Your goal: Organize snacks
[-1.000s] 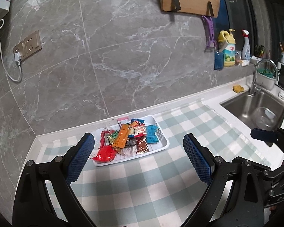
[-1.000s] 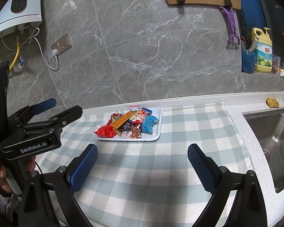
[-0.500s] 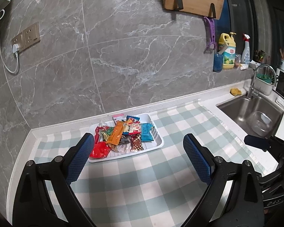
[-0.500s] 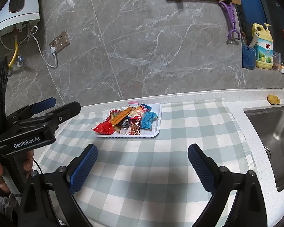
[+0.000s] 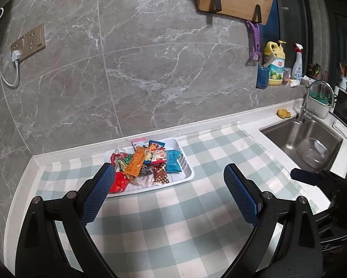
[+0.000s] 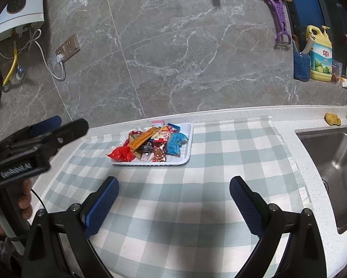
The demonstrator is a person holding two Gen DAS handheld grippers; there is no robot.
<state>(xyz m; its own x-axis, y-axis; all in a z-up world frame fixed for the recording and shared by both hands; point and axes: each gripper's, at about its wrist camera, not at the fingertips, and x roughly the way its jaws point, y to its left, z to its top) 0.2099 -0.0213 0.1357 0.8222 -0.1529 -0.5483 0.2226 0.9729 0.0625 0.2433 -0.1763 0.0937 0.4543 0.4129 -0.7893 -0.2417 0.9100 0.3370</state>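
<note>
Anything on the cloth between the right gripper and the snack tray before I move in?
Nothing: in the right wrist view only bare checked cloth lies between the open right gripper and the white tray.

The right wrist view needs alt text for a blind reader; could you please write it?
A white tray piled with snacks sits on a checked cloth by a grey wall. The open right tool hovers in front, the left tool at left, a sink at right.
</note>
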